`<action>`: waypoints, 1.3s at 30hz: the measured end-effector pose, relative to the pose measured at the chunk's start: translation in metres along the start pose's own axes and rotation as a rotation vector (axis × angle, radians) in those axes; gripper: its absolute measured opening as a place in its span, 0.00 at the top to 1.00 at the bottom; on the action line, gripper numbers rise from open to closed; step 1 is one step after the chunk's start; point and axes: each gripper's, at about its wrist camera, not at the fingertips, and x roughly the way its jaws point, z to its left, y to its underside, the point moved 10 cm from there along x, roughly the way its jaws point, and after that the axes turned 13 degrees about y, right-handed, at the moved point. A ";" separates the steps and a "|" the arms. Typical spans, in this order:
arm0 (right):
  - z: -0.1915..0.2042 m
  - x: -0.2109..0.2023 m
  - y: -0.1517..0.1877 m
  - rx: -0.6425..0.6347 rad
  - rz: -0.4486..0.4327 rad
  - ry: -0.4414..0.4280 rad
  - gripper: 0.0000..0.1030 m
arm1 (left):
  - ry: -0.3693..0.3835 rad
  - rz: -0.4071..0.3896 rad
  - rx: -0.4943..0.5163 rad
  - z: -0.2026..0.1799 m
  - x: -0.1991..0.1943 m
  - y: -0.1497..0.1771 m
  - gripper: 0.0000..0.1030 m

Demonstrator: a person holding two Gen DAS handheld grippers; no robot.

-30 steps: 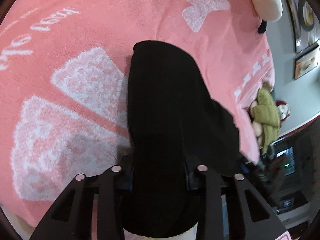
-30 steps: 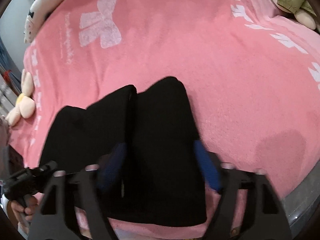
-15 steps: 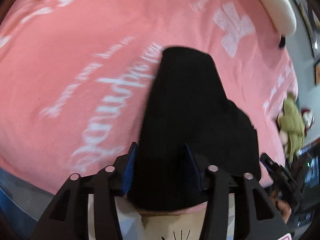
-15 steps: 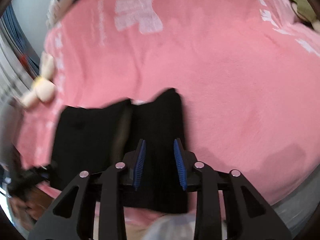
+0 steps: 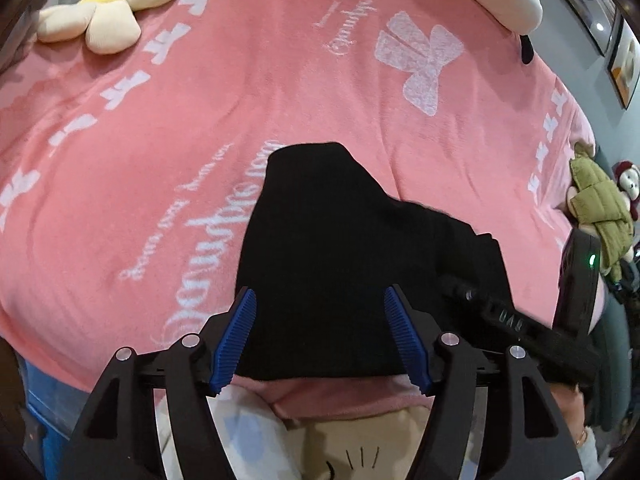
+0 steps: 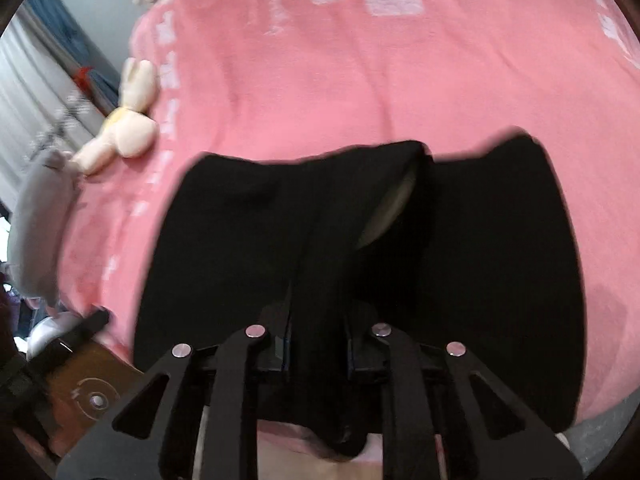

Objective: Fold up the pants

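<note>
Since a moment ago the left hand-held gripper (image 5: 320,332) has spread wide over the black pants (image 5: 340,264), while the right hand-held gripper (image 6: 318,350) now pinches a fold.

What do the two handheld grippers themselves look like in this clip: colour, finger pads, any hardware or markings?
Both the left gripper and the right gripper are black, with triangular cut-out linkage arms, silver pivot screws and blue ribbed pads. No cables or sleeves show.

Matt black cloth pants (image 5: 320,264) on a fuzzy pink fleece blanket (image 5: 168,128); ribbed blue rubbery pads (image 5: 236,336).
</note>
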 end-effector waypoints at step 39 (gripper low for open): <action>0.100 0.062 -0.093 -0.288 0.017 -0.064 0.67 | -0.048 0.102 -0.077 0.036 0.044 0.025 0.20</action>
